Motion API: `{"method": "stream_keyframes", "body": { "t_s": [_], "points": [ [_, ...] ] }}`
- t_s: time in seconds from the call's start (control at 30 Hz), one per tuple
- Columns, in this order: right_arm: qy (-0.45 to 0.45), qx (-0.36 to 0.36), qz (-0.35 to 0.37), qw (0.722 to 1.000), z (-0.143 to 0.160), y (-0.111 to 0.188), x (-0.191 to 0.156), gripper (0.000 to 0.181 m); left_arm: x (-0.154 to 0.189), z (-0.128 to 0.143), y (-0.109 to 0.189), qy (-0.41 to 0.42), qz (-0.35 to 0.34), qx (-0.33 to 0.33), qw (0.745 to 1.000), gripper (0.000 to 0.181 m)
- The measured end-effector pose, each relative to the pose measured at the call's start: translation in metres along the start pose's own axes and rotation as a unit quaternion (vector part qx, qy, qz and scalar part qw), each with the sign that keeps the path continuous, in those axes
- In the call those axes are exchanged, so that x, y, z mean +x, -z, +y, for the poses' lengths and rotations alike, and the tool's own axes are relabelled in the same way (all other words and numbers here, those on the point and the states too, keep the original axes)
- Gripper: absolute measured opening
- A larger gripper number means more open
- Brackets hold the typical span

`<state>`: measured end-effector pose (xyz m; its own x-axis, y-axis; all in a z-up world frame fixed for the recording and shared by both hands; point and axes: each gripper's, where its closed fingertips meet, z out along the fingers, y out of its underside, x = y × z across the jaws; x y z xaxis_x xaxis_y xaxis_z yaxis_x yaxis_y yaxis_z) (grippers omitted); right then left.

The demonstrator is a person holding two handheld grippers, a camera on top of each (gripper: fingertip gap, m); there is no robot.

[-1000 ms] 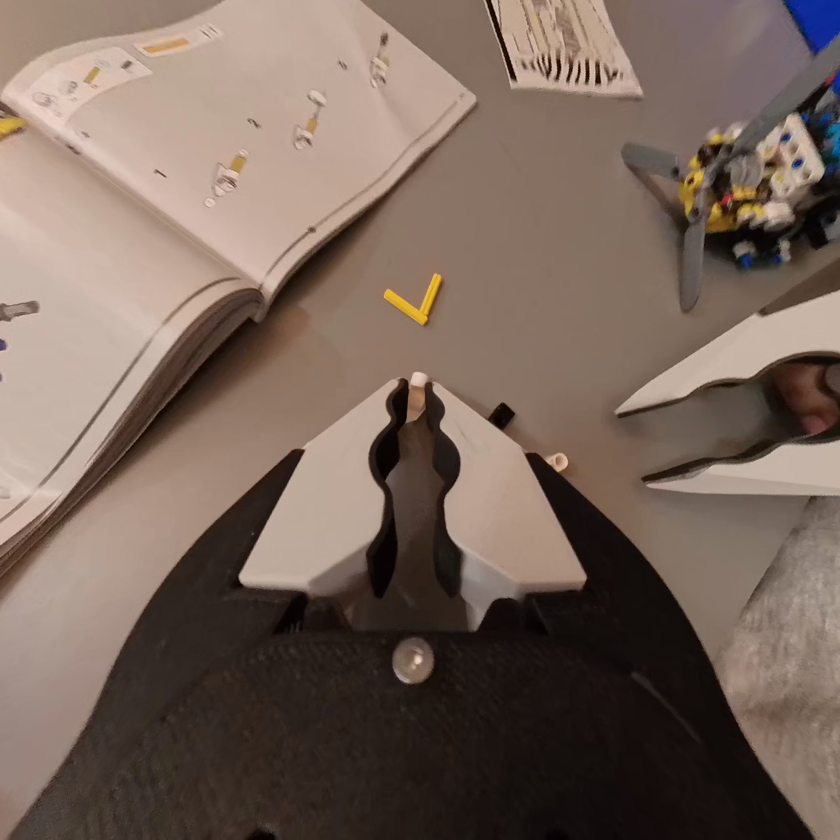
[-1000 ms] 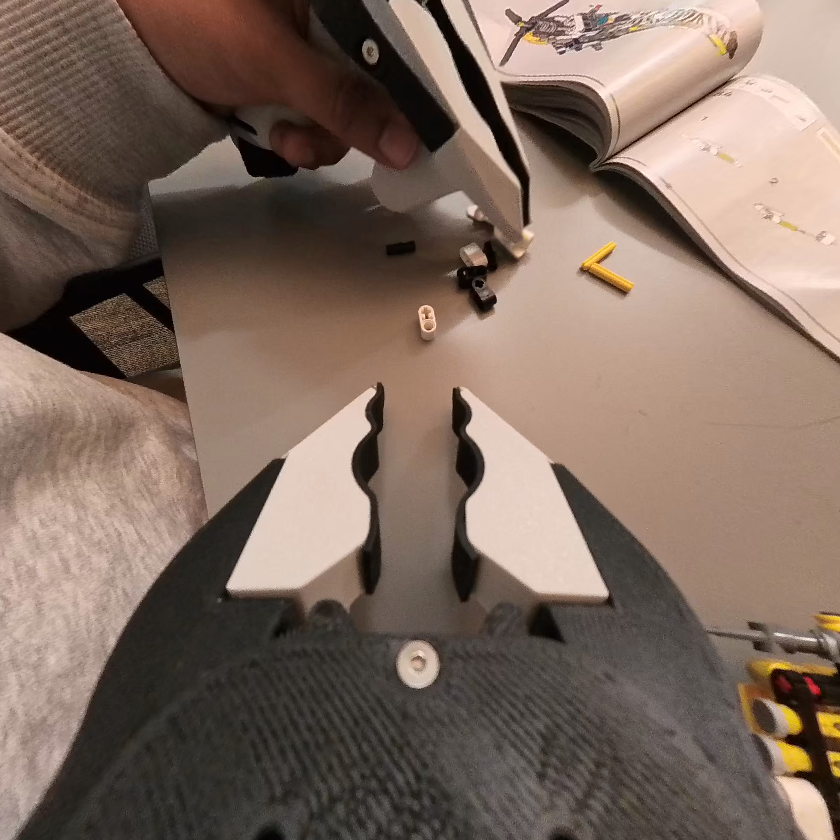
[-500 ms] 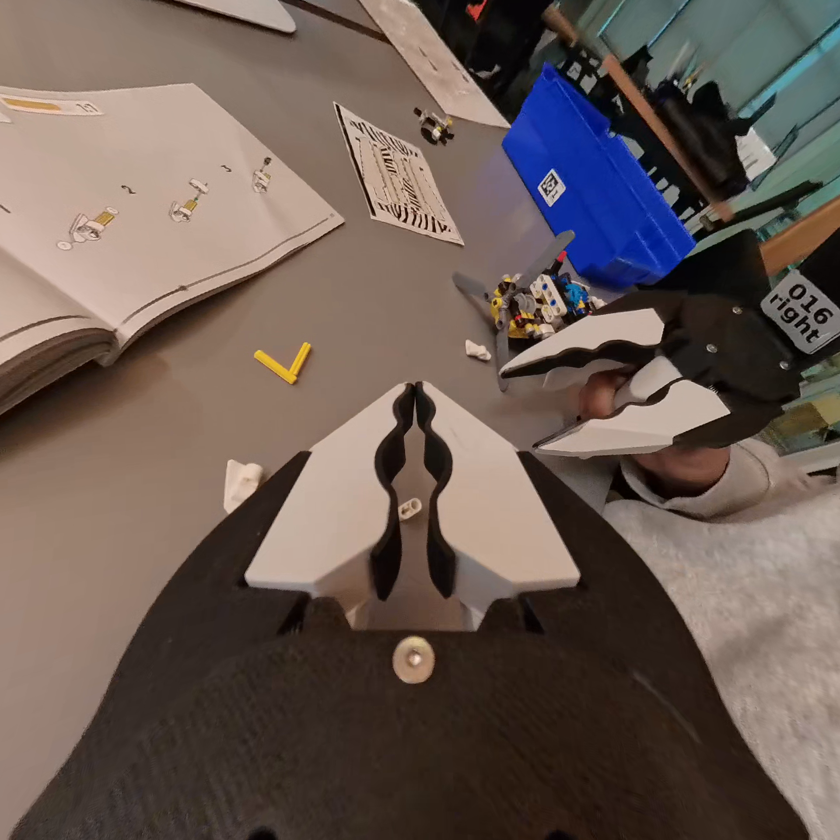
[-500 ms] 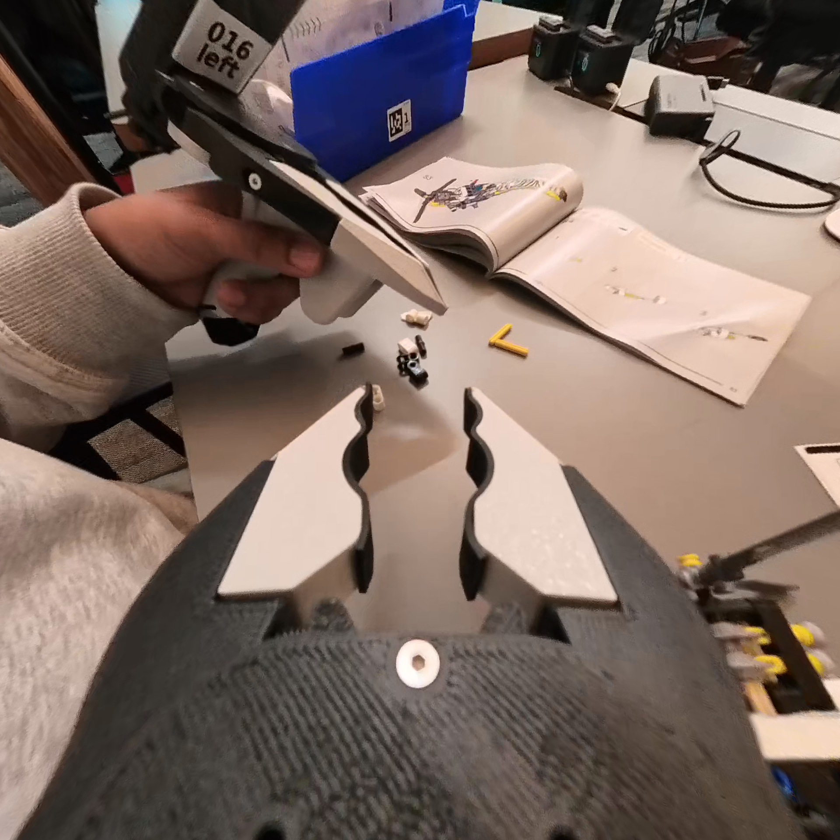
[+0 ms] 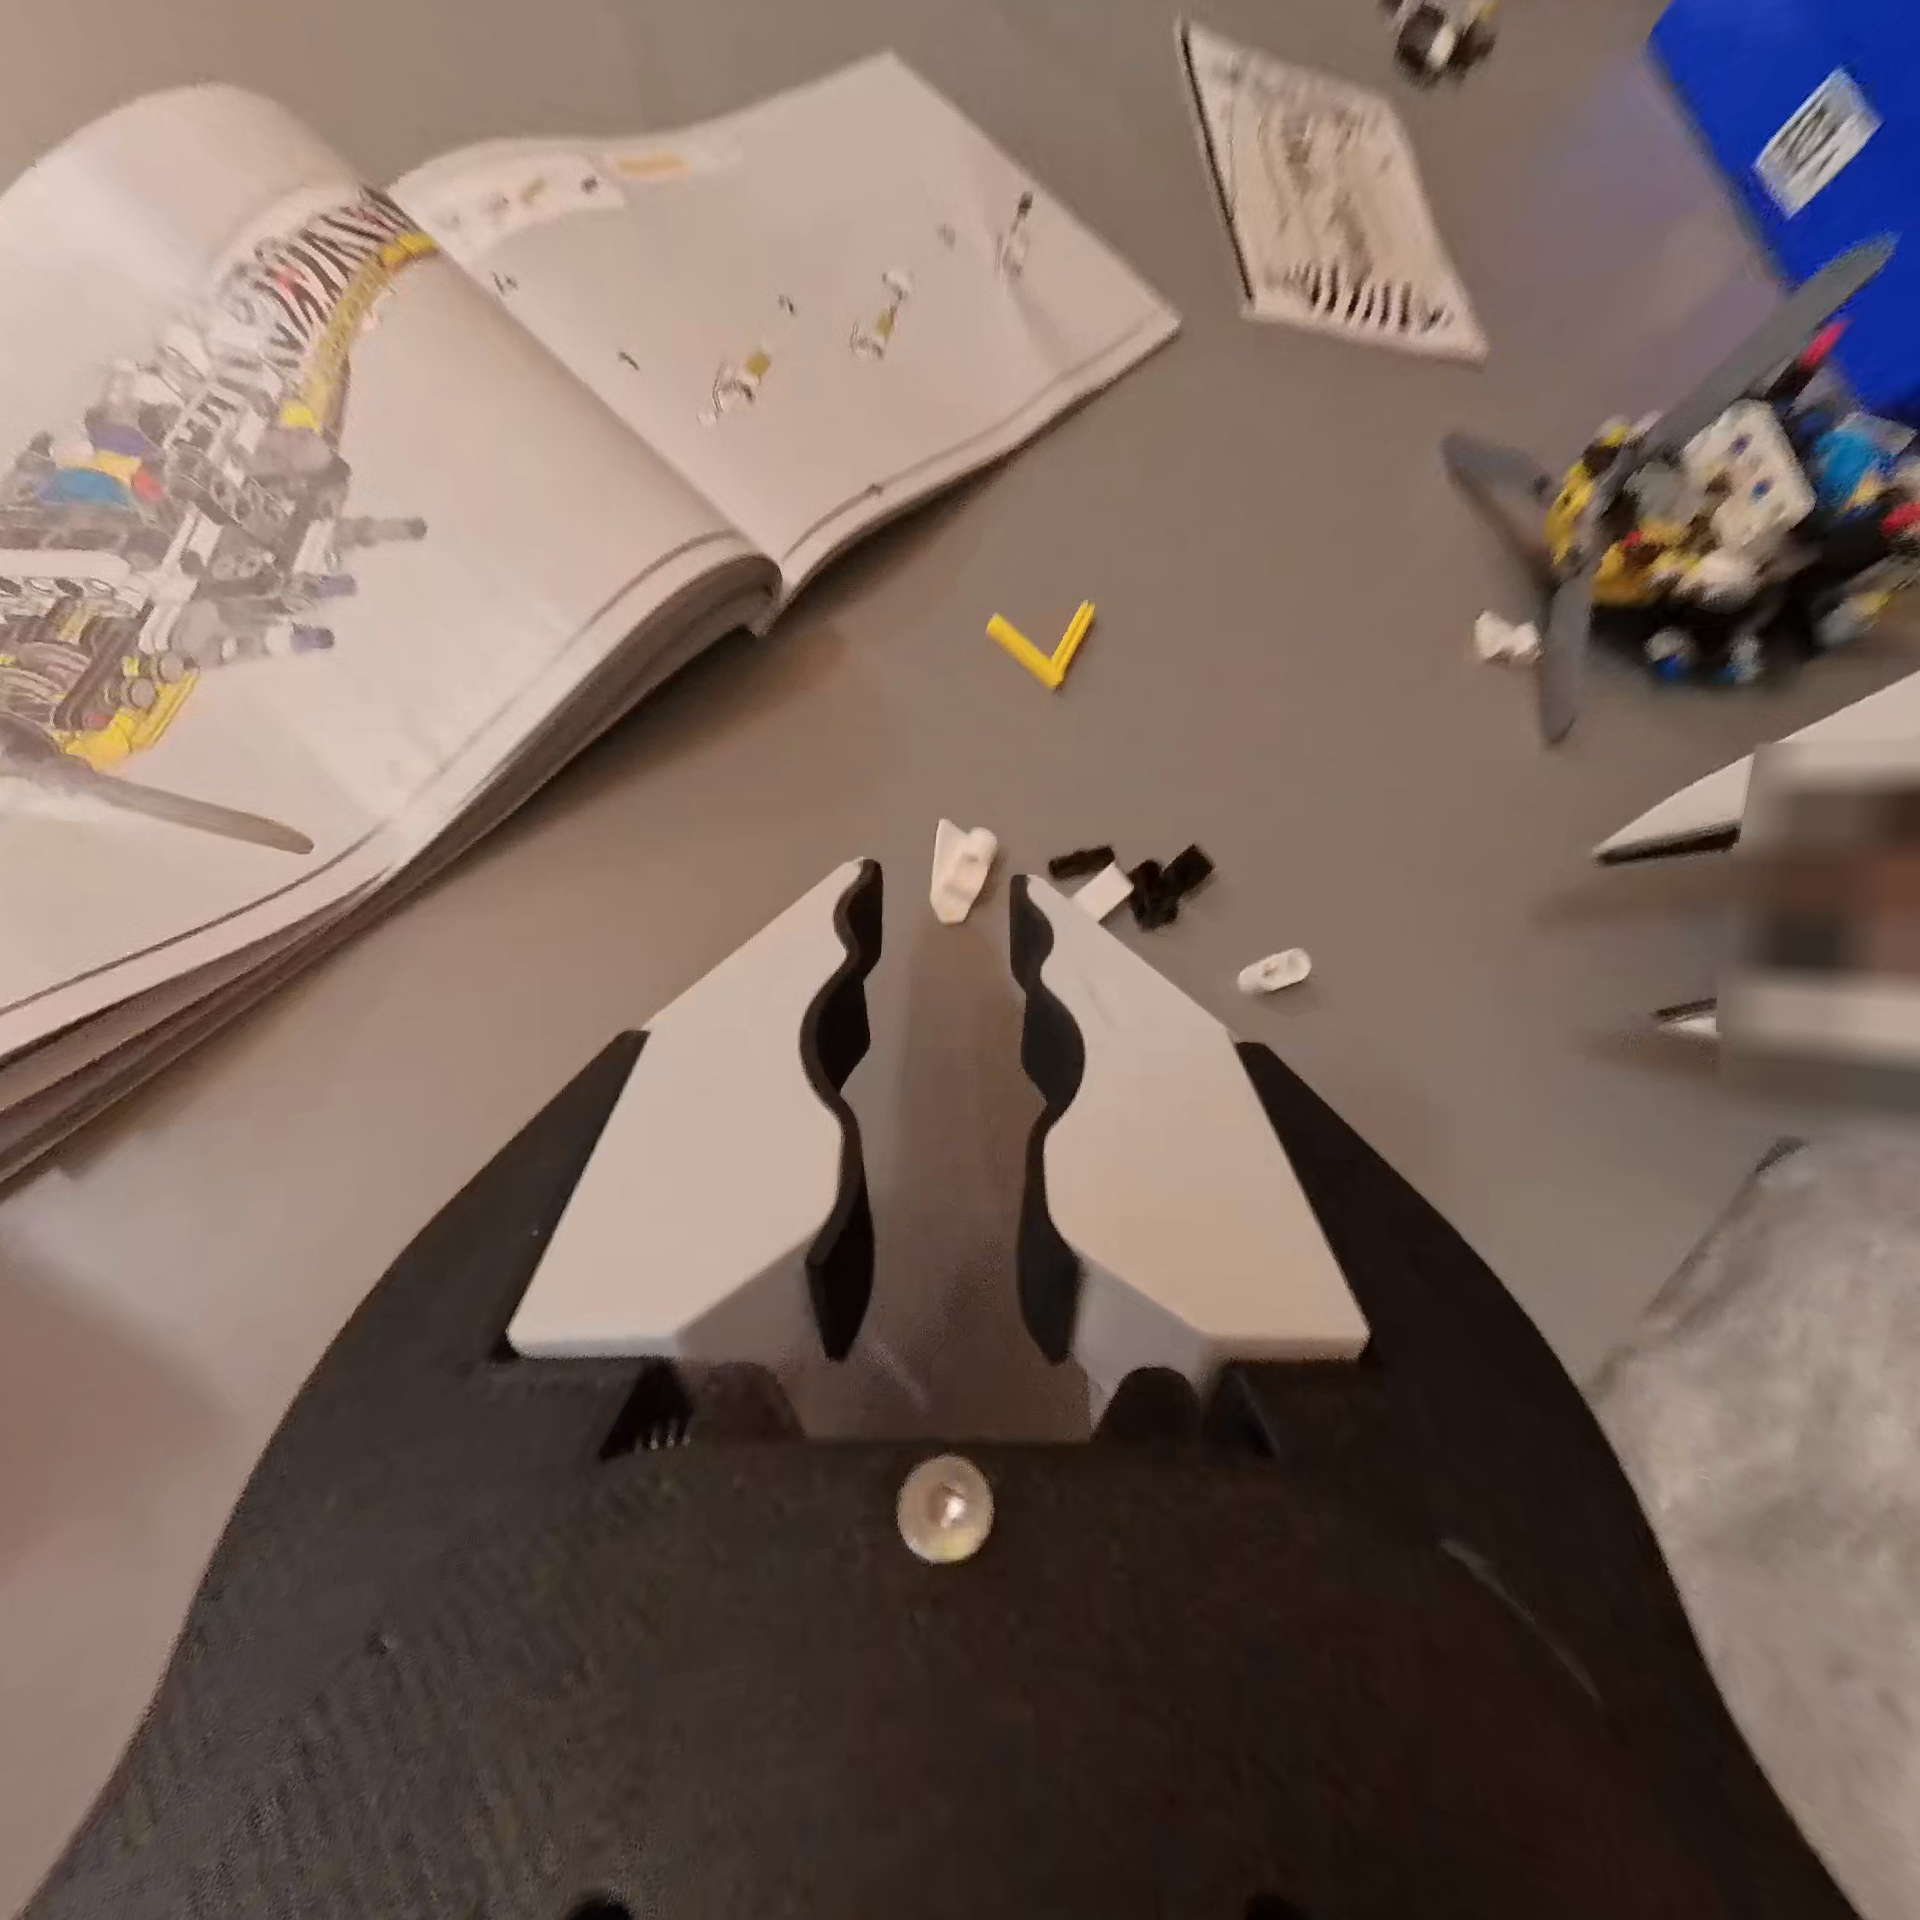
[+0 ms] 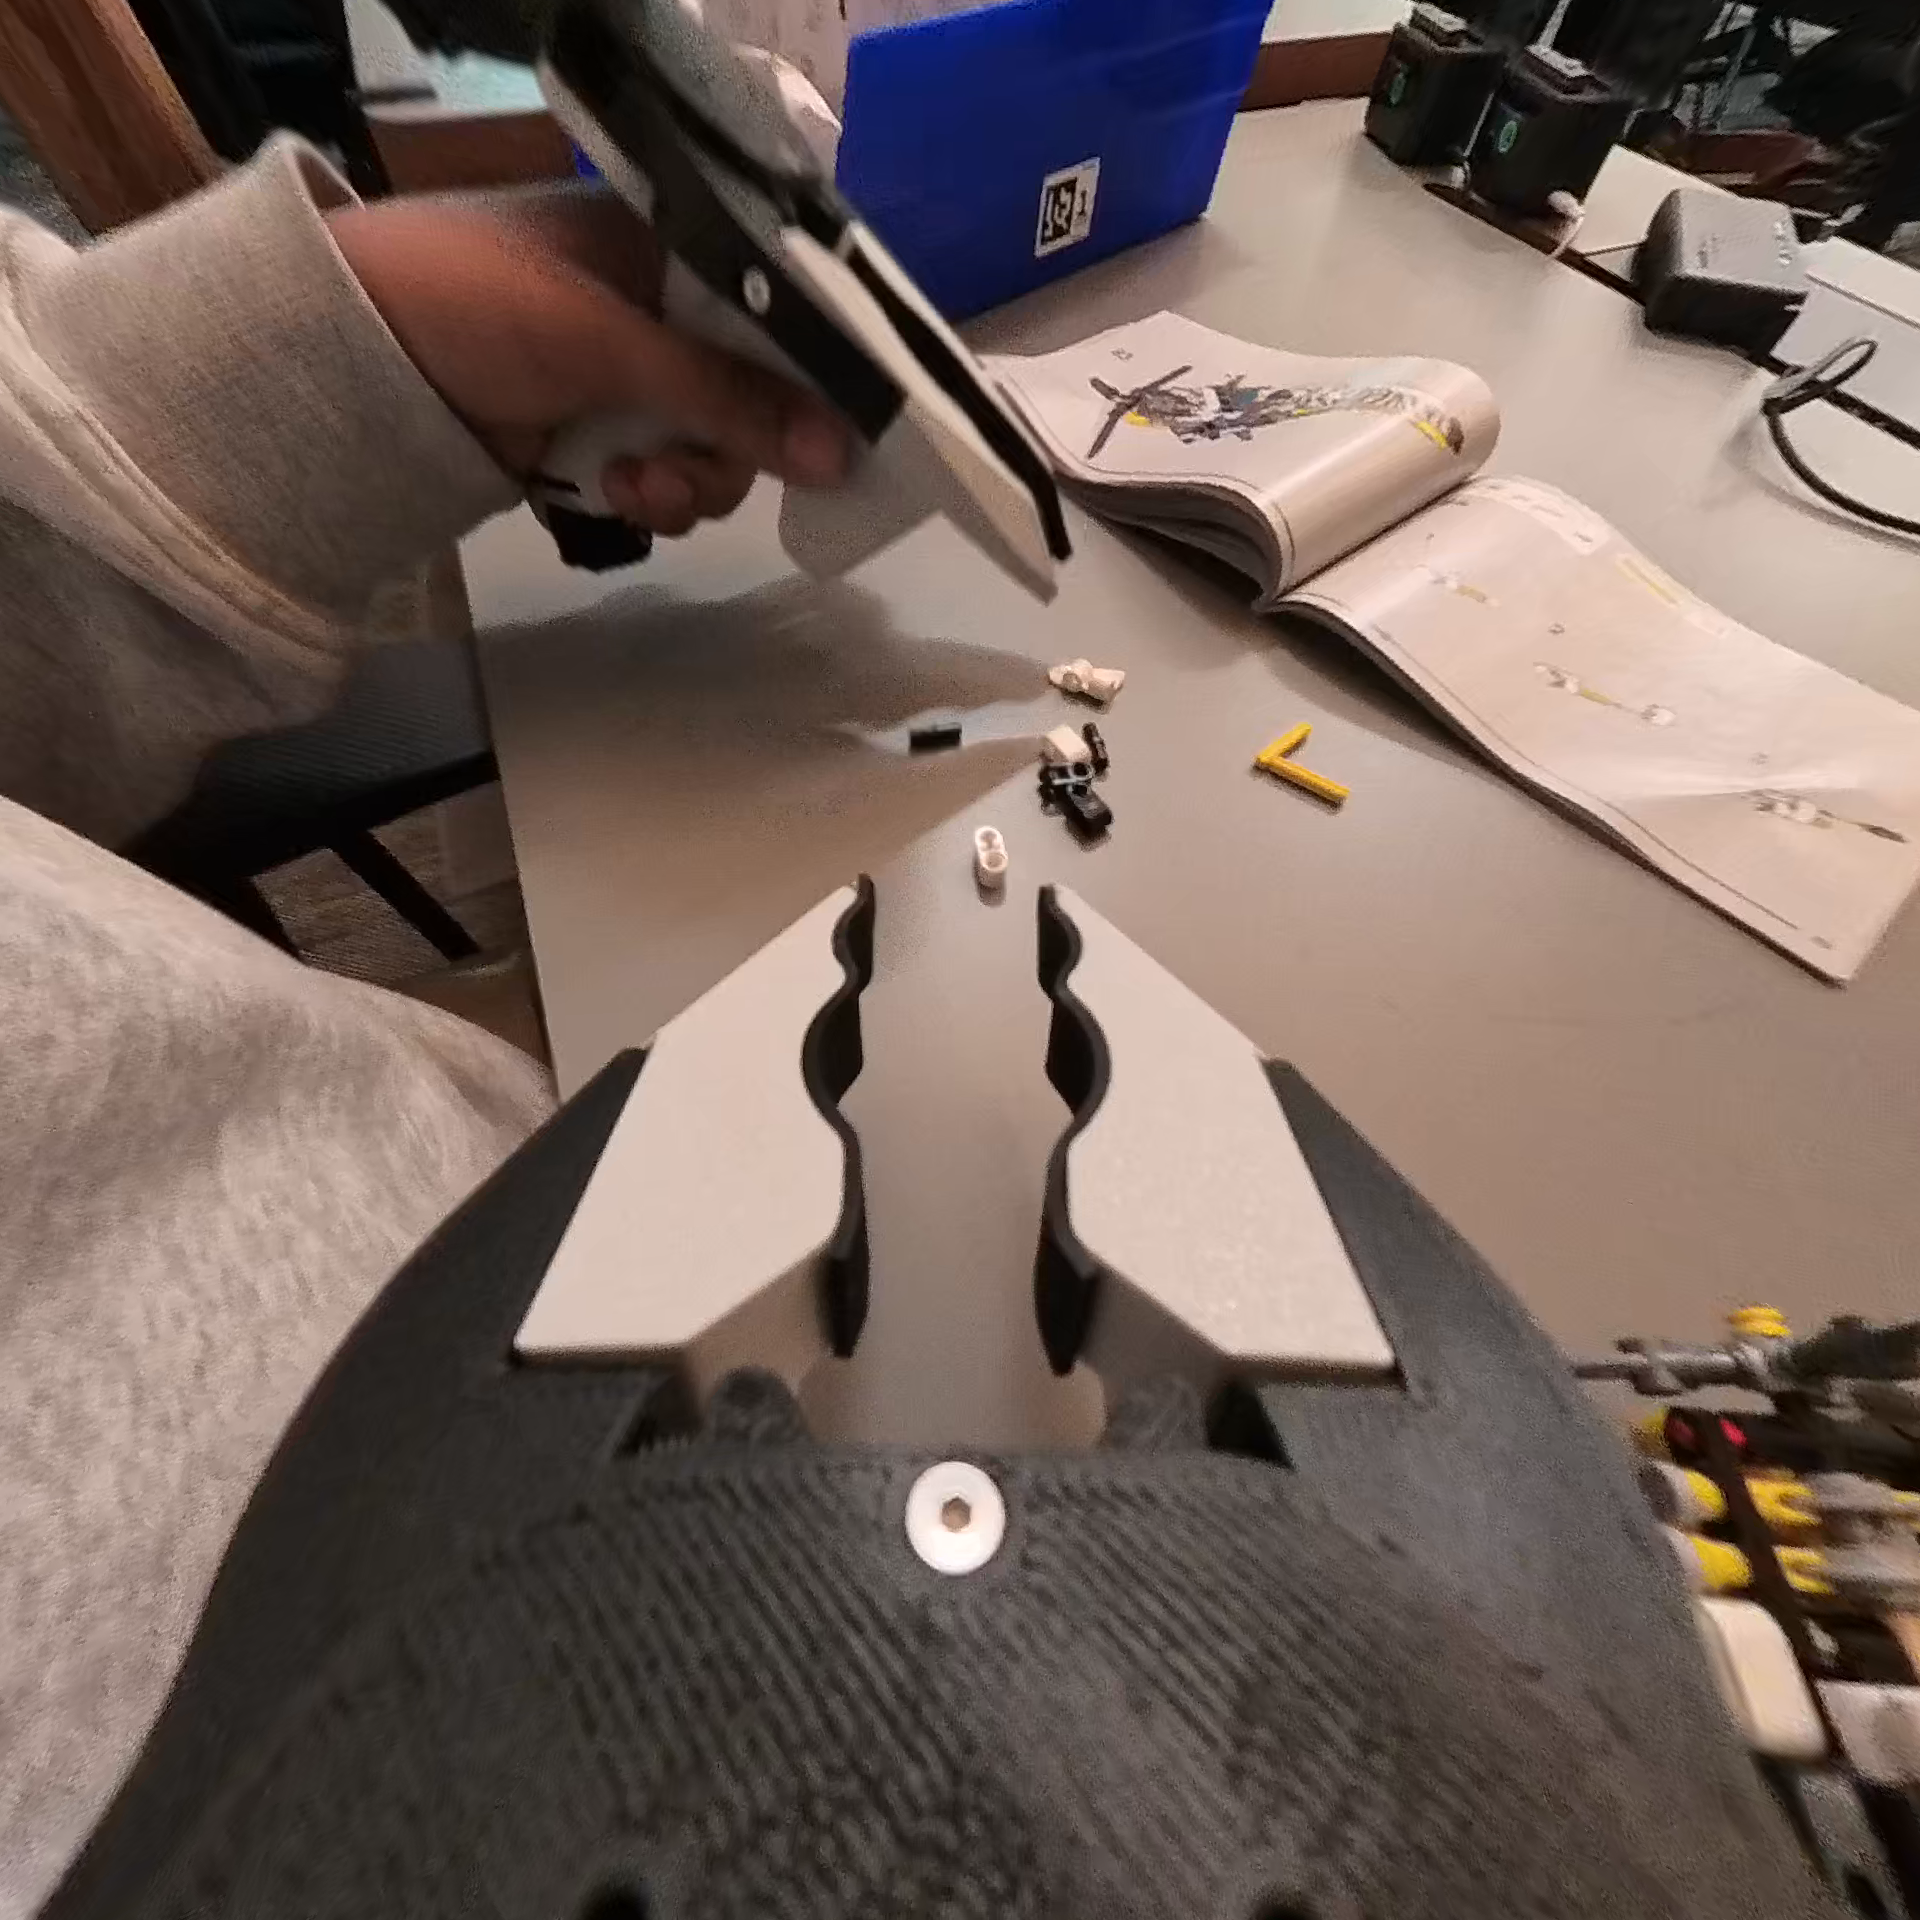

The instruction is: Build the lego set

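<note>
- Left wrist view: the left gripper [image 5: 945,883], its pale wedge jaws lined with wavy black pads, is released and empty above a smooth grey tabletop [image 5: 1299,499].
- A small white piece [image 5: 961,868] lies just beyond its tips, beside black pieces [image 5: 1164,878].
- A yellow L-shaped piece [image 5: 1044,644] lies near the open instruction booklet [image 5: 520,416].
- The partly built model [image 5: 1714,540] stands far right, blurred.
- Right wrist view: the right gripper [image 6: 951,899] is released and empty, with a white two-hole link [image 6: 990,854] just ahead.
- A blue bin [image 6: 1039,135] bears a square printed marker.

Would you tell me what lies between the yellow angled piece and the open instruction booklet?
Only bare grey table separates yellow piece from booklet, per the left wrist view.
</note>
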<state>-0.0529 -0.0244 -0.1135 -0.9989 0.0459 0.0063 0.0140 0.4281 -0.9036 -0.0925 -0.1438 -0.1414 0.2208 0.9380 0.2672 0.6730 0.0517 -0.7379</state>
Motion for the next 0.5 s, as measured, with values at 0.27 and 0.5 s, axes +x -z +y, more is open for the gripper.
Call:
{"method": "stream_keyframes", "body": {
  "t_s": [0.27,0.5],
  "points": [
    [-0.034,0.016,-0.019,0.999,-0.004,0.001,-0.001,0.030,0.002,0.015,-0.023,-0.055,-0.039,-0.039,0.997,0.020],
    [-0.039,0.019,-0.015,0.999,-0.004,0.002,0.002,0.030,0.002,0.012,-0.026,-0.076,-0.042,-0.037,0.996,0.008]
  ]
}}
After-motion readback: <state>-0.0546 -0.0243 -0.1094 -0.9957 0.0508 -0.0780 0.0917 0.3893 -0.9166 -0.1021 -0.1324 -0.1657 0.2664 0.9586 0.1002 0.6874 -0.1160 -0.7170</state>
